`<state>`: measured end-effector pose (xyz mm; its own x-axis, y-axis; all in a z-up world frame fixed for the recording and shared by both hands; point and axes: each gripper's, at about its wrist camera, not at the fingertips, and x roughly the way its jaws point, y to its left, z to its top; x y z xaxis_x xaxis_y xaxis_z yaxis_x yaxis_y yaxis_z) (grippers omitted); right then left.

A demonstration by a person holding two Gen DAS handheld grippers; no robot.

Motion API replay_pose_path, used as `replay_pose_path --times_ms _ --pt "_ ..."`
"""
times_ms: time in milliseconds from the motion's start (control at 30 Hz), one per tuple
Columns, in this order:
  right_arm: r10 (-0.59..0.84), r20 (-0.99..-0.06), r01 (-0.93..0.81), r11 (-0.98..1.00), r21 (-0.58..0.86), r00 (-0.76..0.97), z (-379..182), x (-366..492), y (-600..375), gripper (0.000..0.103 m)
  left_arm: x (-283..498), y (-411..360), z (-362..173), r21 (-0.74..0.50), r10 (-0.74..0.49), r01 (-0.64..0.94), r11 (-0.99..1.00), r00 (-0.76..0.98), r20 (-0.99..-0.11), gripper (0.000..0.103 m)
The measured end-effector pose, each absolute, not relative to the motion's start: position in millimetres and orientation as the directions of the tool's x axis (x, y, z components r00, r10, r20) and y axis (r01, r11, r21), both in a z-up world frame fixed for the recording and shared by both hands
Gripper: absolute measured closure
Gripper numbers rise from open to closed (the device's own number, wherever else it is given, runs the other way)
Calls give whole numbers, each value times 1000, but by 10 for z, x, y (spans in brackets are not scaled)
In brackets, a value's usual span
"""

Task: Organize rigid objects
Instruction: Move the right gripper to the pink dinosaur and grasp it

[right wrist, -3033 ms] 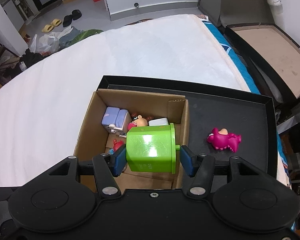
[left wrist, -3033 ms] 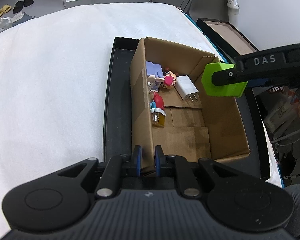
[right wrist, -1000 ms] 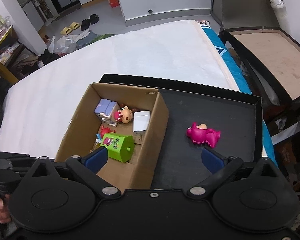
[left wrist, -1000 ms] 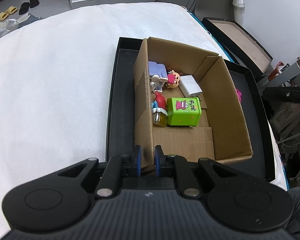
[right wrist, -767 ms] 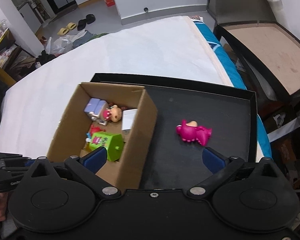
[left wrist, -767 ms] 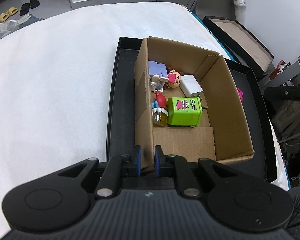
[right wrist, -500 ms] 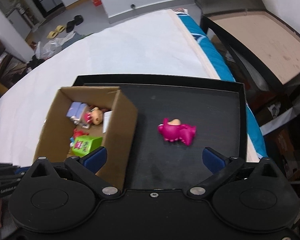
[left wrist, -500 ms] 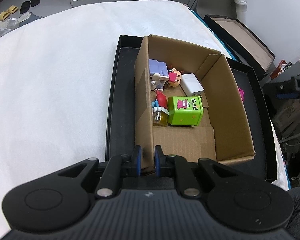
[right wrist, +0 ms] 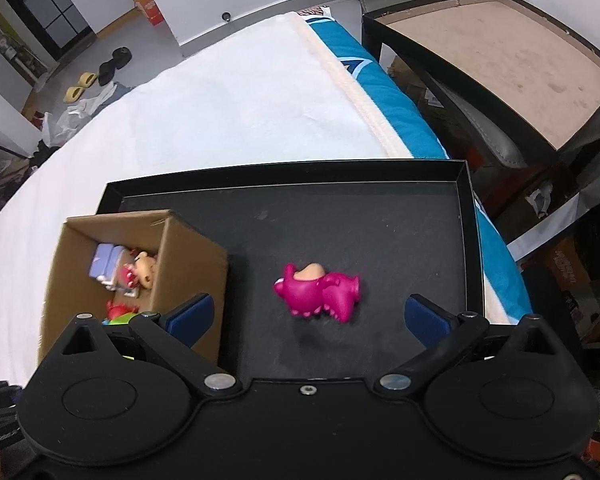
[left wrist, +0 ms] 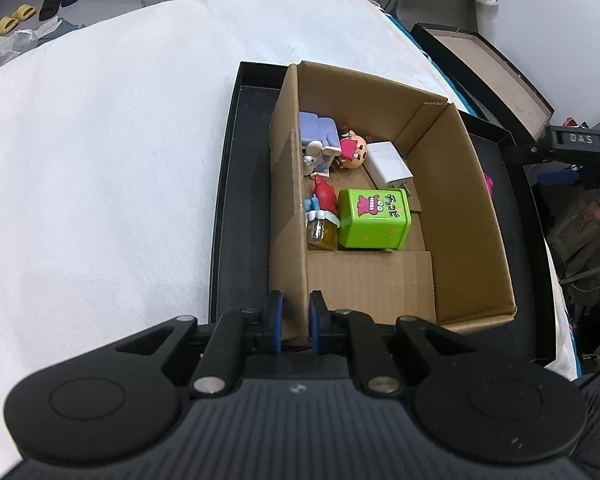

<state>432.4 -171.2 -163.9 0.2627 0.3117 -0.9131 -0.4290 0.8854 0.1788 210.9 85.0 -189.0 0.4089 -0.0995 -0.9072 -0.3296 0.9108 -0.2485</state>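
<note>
A cardboard box [left wrist: 460, 208] stands in a black tray [left wrist: 236, 184] on a white bed. It holds a green tin [left wrist: 374, 220], a white charger [left wrist: 390, 162], a purple toy [left wrist: 318, 130], a doll head [left wrist: 352, 150], a red figure [left wrist: 324, 196] and a small jar [left wrist: 322, 232]. My left gripper [left wrist: 294, 320] is shut on the box's near left wall. A magenta dinosaur toy [right wrist: 318, 294] lies on the tray [right wrist: 380, 216] right of the box [right wrist: 188, 264]. My right gripper [right wrist: 306, 318] is open and empty, just short of the dinosaur.
The white bed cover [left wrist: 100, 160] spreads left and behind the tray. A second black tray with a brown base [right wrist: 500, 64] stands off the bed at the right. Shoes and bags [right wrist: 100, 76] lie on the floor far back.
The green tin went from my right gripper into the box. My right gripper then opened and swung right, over the tray, toward the magenta dinosaur. My left gripper kept its hold on the box wall.
</note>
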Motion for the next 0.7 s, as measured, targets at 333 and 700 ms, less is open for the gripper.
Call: replay_pose_path --times_ms 333,700 --pt "272 -931 -422 894 151 242 -1954 4486 -1565 7 2134 838 -1915 -241 -95 -332 912 400 -912 90" --pt "191 -947 -405 911 74 257 -2222 4535 -1376 15 2139 835 -1918 -236 -91 -333 913 397 -913 90"
